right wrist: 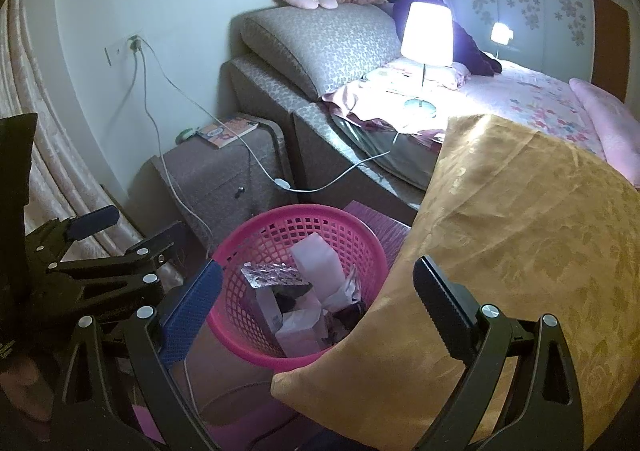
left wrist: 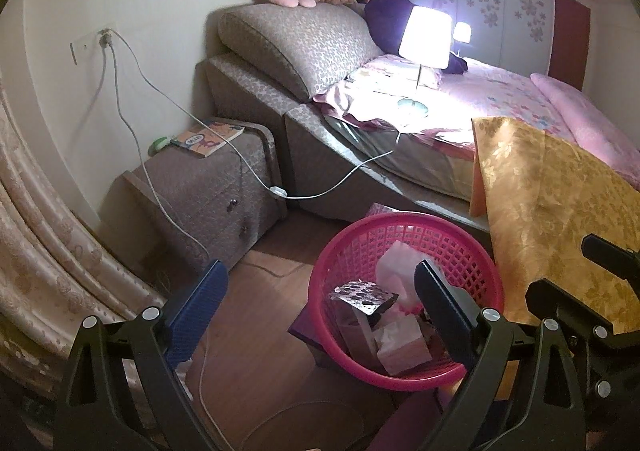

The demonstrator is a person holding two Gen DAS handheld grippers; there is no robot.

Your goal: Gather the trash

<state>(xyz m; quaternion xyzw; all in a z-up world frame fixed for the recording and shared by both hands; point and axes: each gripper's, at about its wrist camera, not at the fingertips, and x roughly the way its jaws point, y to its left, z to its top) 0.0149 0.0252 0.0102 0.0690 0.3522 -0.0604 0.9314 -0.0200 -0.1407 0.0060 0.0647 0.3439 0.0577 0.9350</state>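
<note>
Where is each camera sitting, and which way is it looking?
Left wrist view: sits on the left gripper, looking forward and down at the pink plastic mesh basket of trash on the floor; its own blue-padded fingers show, with the right gripper at the right edge.
Right wrist view: sits on the right gripper, facing the same basket and a gold floral cushion; the left gripper shows at the left.
Both share the basket, the lit white table lamp and the grey patterned bed headboard.
</note>
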